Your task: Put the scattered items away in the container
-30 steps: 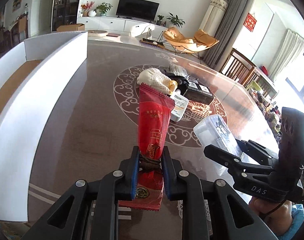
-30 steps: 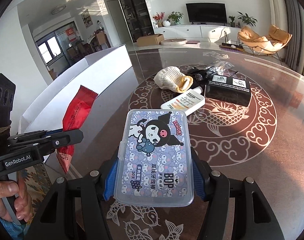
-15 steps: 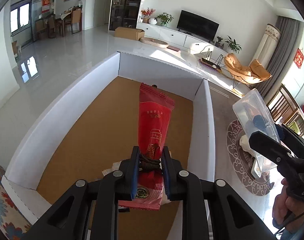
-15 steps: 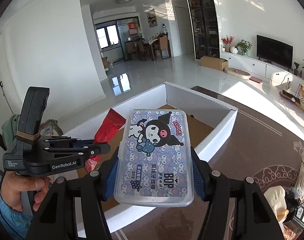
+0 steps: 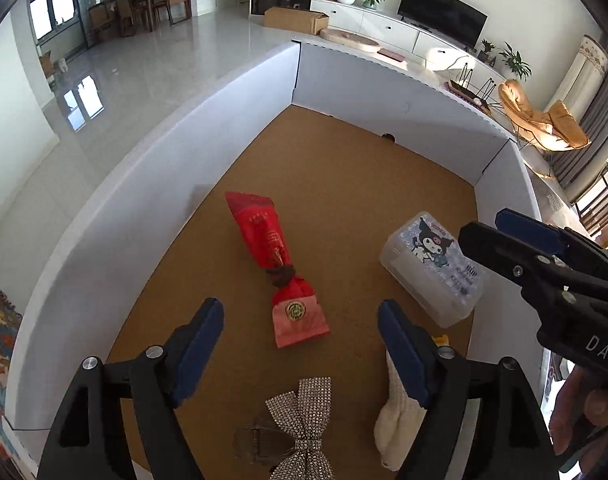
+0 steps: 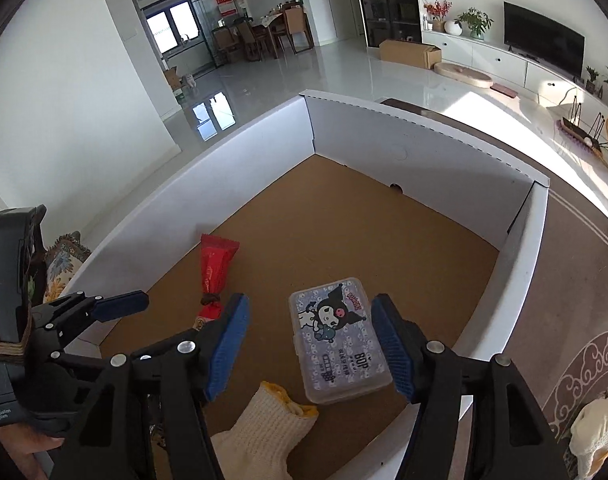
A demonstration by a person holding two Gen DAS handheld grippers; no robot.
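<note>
Both wrist views steeply down into one shared box

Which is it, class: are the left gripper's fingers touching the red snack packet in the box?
Apart. The left wrist view shows the red snack packet lying on the box floor beyond the opening left gripper, with bare floor showing between it and either finger.

Red packet, case – dropped into box.

White-walled cardboard box with a brown floor

On its floor: a red packet at centre frame, a clear cartoon-printed case to its right, and at the bottom edge a rhinestone bow and a knitted glove.
</note>
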